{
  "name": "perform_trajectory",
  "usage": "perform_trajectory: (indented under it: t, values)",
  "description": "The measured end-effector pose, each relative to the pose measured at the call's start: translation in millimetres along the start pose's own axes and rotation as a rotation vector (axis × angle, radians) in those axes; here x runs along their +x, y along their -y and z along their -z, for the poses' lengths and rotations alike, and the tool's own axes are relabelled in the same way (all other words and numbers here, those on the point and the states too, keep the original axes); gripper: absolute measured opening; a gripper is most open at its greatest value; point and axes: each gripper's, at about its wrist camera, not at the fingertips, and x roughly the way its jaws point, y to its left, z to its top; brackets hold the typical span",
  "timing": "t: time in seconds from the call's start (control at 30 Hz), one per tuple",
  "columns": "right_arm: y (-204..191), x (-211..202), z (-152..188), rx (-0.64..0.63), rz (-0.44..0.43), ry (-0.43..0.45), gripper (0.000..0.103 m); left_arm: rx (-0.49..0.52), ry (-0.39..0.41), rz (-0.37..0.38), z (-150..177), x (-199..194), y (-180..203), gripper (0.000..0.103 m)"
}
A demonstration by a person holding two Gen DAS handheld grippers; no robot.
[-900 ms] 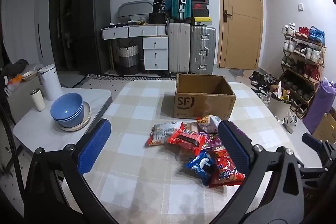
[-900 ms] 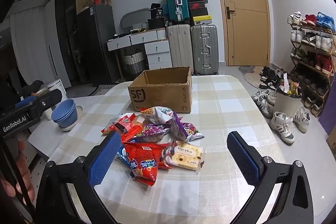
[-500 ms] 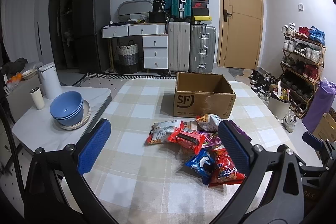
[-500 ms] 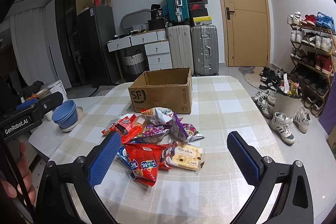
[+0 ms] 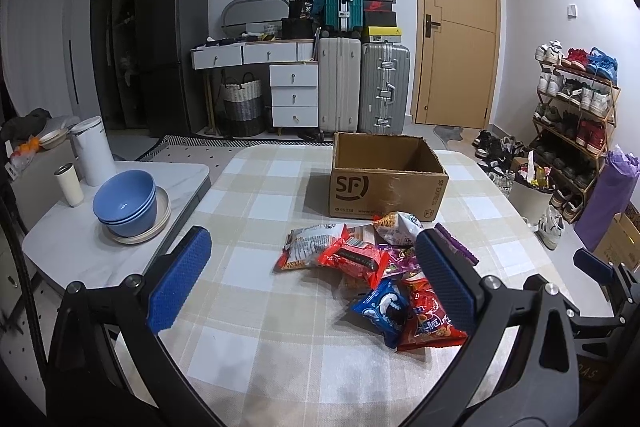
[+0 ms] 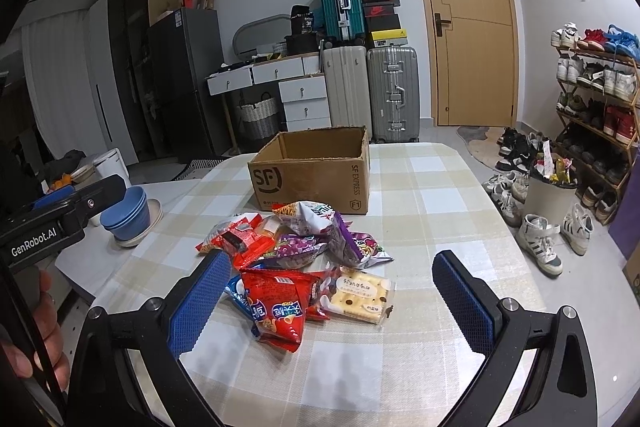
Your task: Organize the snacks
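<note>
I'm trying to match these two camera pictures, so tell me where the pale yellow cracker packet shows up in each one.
Left wrist view: not visible; it is hidden or out of frame.
Right wrist view: the cracker packet lies at the near right edge of the snack pile, between the open right gripper's fingers.
Shared landmark: the SF cardboard box, behind the pile in both views.

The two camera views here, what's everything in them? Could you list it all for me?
Brown cardboard SF box: one, open-topped, on the checked tablecloth behind the snacks.
Snack packets: a pile, red, purple, blue, white and pale yellow, on the cloth before the box.
Blue bowls: stacked on a cream plate, side table at left.
White cylinders: two, beside the bowls.
Suitcases: three, teal, cream, silver, at the back wall.
Shoe rack: one, right wall.
Left gripper: open, blue pads.
Right gripper: open, blue pads.
</note>
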Motion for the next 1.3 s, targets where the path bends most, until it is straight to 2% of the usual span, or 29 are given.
perform_trajectory:
  t: [1.3]
  values:
    - [-1, 11, 7, -0.002, -0.032, -0.035, 0.103, -0.011, -0.066, 0.003, 8, 20, -6, 0.102]
